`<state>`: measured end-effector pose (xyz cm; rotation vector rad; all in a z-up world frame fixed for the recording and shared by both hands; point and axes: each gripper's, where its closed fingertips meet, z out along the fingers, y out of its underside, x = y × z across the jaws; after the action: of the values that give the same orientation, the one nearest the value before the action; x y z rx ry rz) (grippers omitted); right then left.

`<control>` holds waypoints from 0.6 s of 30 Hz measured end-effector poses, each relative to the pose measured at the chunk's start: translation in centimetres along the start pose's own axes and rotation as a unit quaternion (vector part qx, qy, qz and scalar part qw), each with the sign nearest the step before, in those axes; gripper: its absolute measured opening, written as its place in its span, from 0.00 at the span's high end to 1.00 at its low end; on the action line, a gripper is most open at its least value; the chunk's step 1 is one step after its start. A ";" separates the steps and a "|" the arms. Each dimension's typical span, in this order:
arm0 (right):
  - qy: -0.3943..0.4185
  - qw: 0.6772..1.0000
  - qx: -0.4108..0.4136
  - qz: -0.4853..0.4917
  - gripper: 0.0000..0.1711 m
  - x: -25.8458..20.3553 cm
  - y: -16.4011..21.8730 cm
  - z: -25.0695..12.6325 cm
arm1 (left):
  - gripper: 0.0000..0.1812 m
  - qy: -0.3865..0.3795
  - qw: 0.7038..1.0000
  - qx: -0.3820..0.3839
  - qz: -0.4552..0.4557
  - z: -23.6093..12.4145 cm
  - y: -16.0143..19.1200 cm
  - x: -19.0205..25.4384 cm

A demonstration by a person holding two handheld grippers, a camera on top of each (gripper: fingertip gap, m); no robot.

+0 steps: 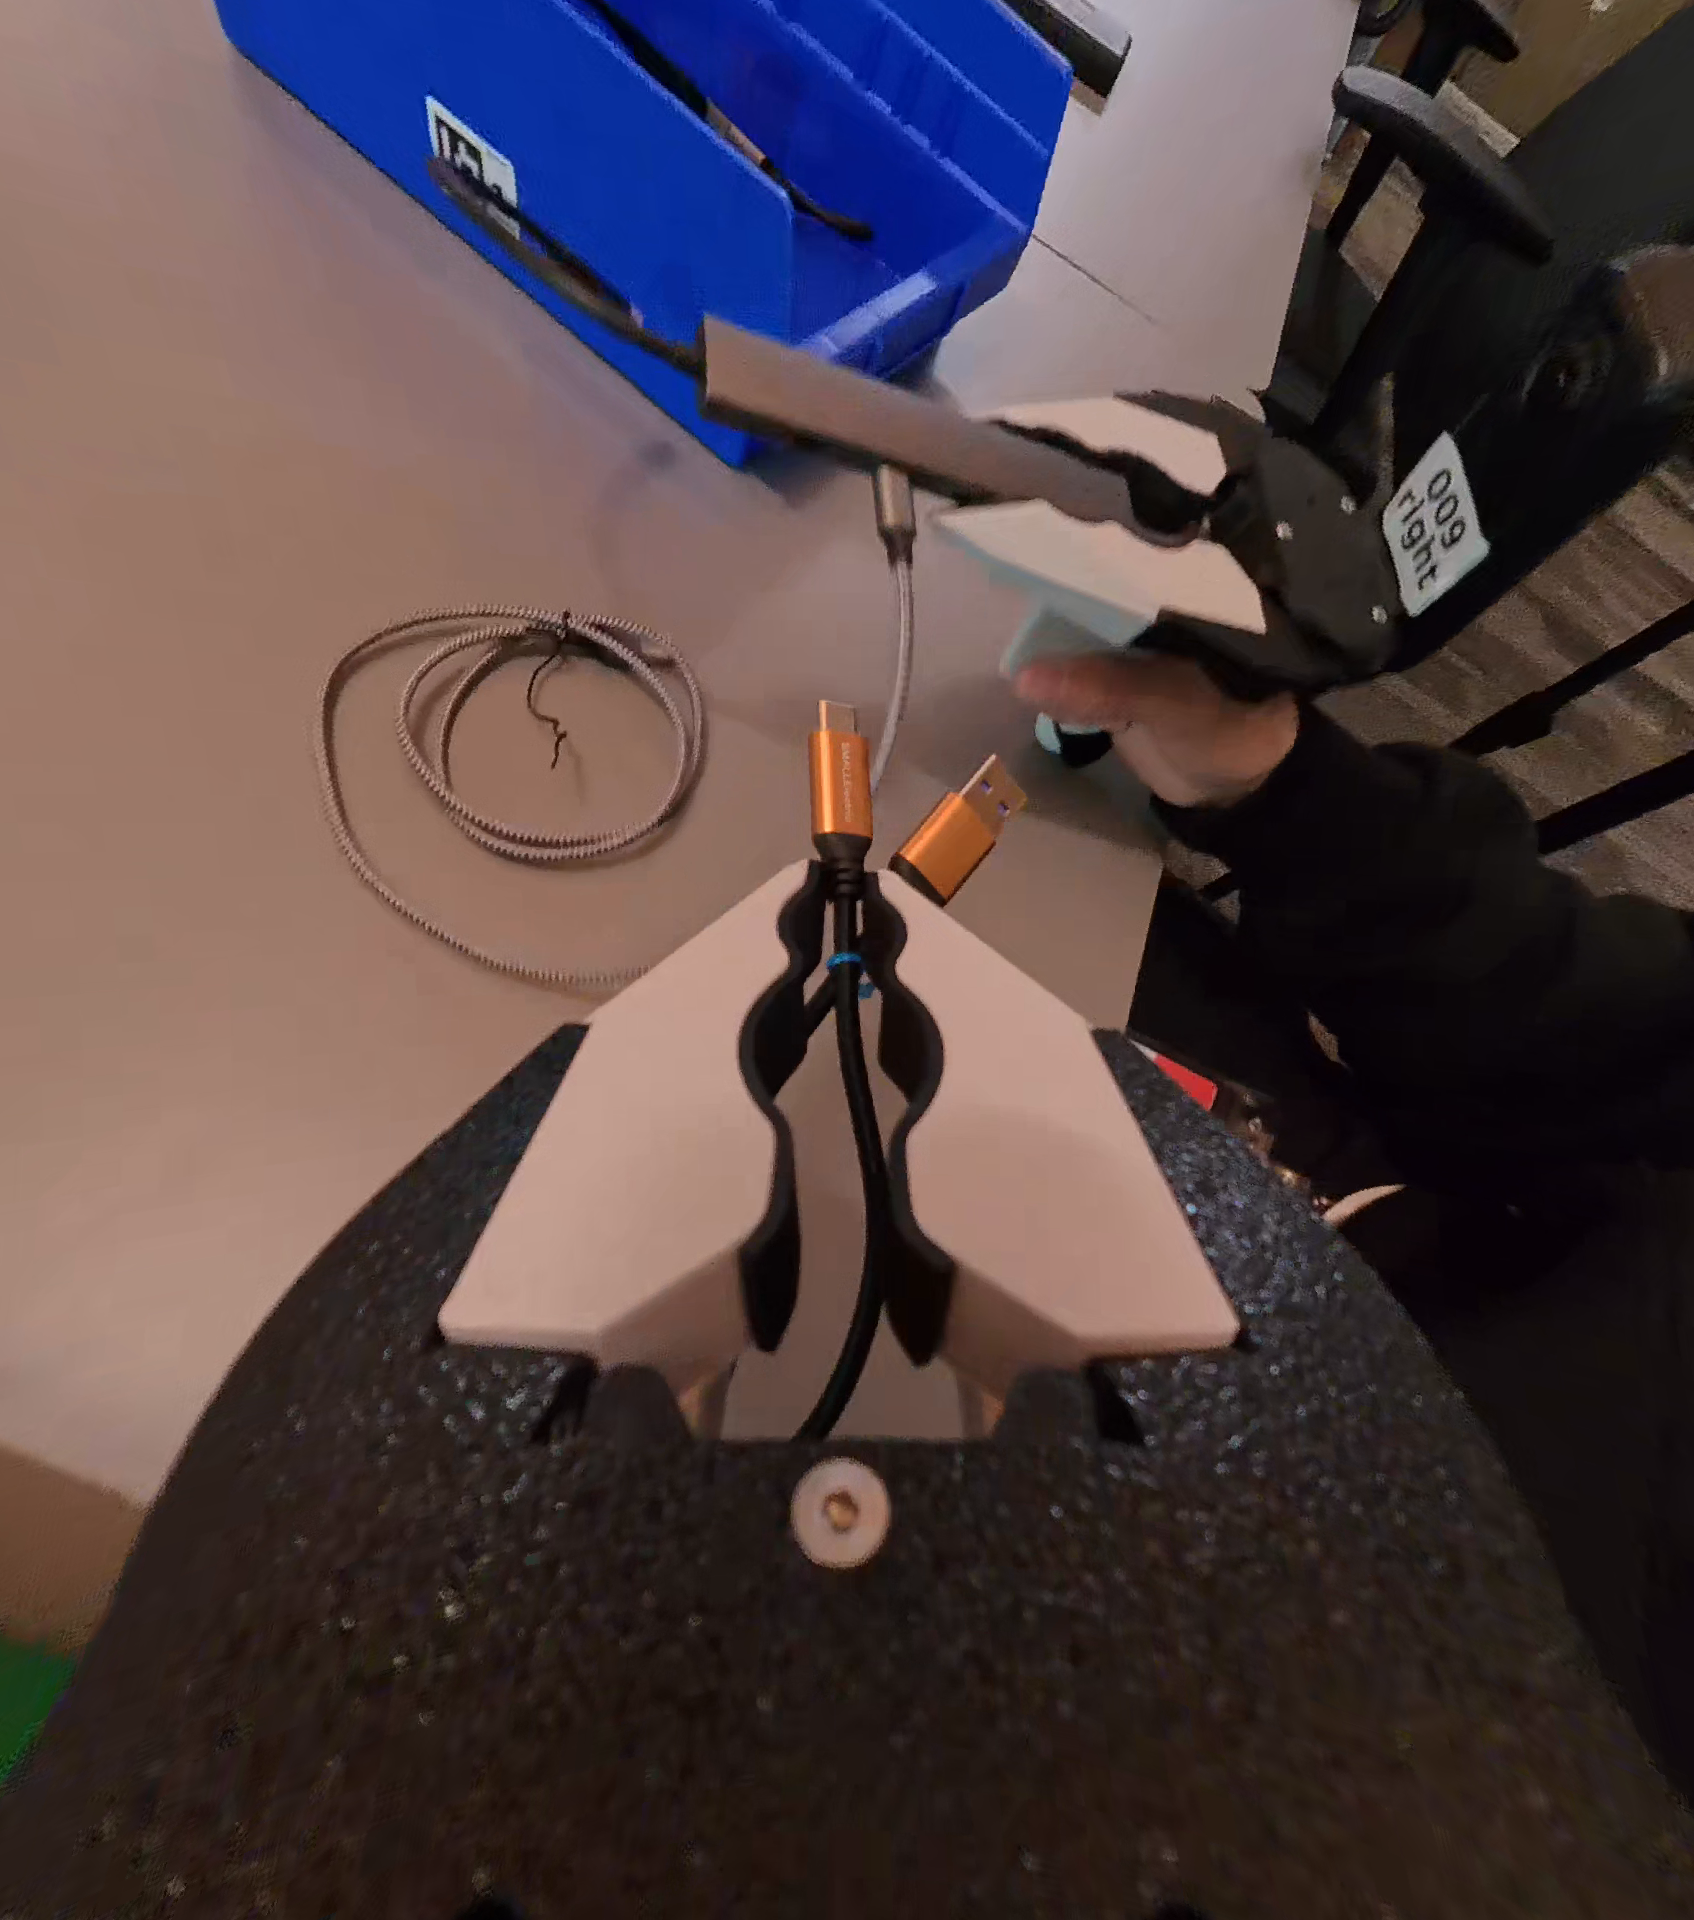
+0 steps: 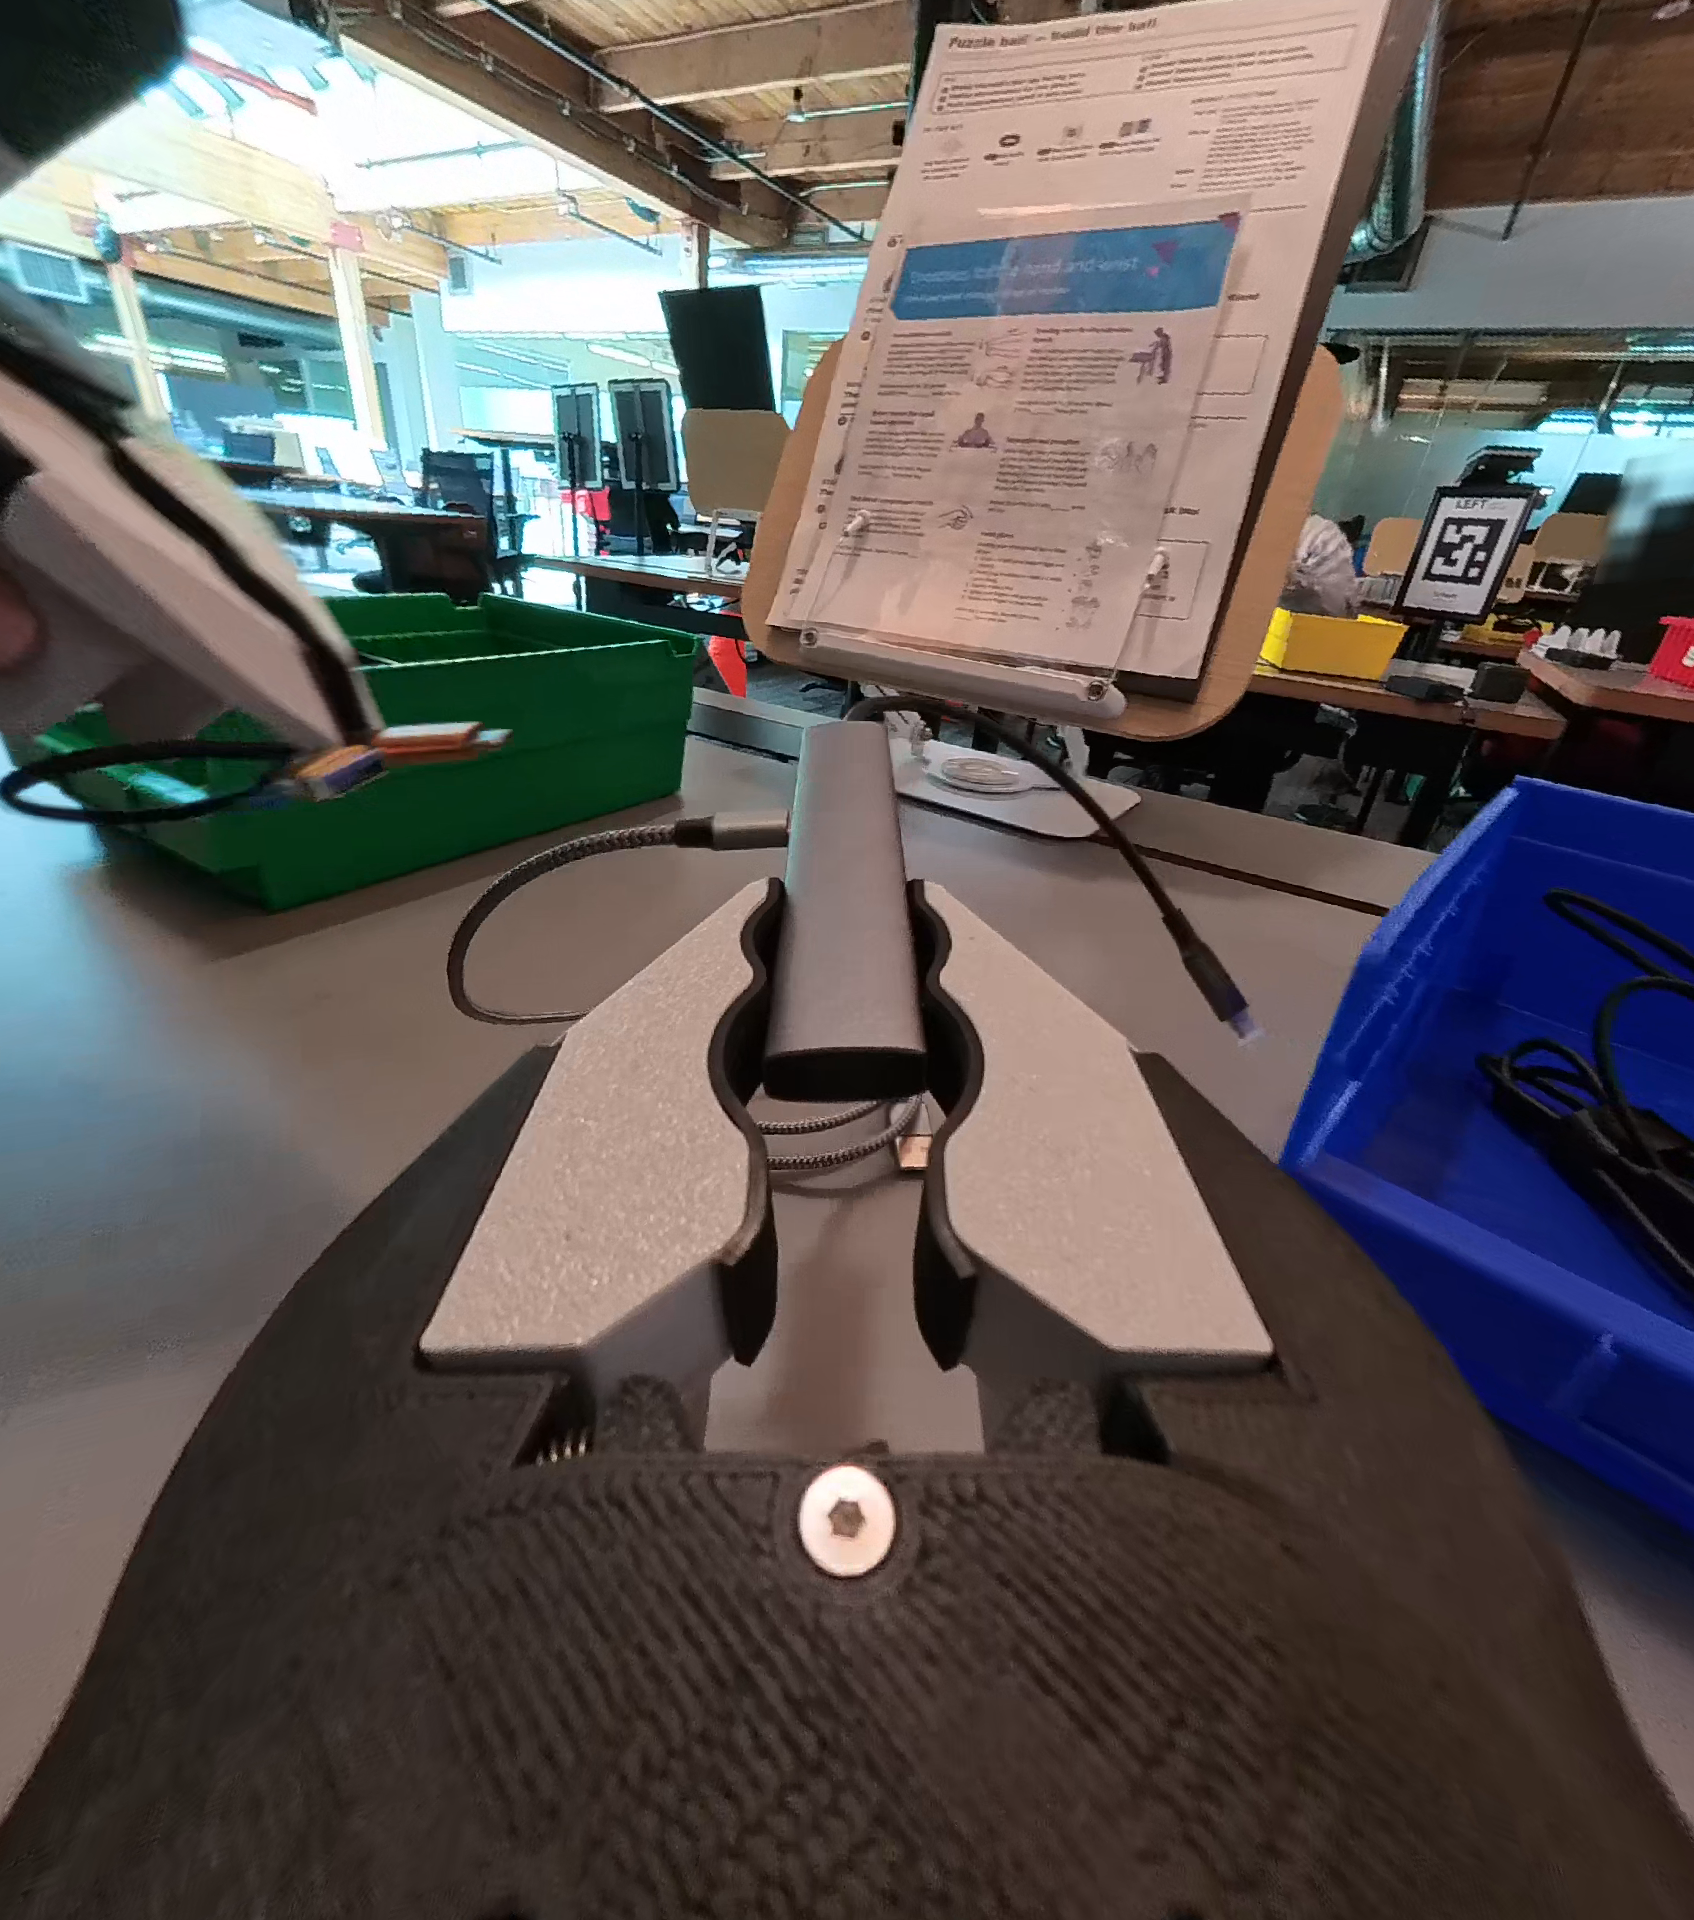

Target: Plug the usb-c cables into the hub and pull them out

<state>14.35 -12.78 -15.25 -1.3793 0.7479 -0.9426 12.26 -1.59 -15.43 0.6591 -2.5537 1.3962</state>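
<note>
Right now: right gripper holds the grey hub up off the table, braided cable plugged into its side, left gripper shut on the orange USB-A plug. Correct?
Not quite. The left gripper is shut on the black cable just behind the orange USB-C plug; the orange USB-A plug hangs free beside it, as the left wrist view shows. The rest holds: the right gripper holds the grey hub up, braided cable plugged in.

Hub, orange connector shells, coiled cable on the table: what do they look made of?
Hub: looks like matte grey metal, probably anodized aluminium, with an even satin sheen and crisp edges; painted plastic can't be ruled out.
Orange connector shells: metallic copper-orange sleeves with a brushed-looking shine, likely metal.
Coiled cable: braided fabric jacket, going by the woven light-and-dark pattern.
</note>
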 end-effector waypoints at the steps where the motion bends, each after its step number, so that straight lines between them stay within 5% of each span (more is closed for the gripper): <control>1: -0.007 1.000 -0.001 -0.004 0.87 -0.3 0.0 0.0 | 0.97 0.004 1.000 -0.004 -0.002 0.5 -0.5 -0.1; 18: -0.045 0.999 -0.011 -0.021 0.87 -1.6 0.3 0.2 | 0.97 0.013 1.000 -0.016 -0.017 4.3 -2.4 -0.6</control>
<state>13.84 -11.25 -15.68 -1.4522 0.6649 -0.9006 14.15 -6.08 -16.17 0.6716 -2.5279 1.3406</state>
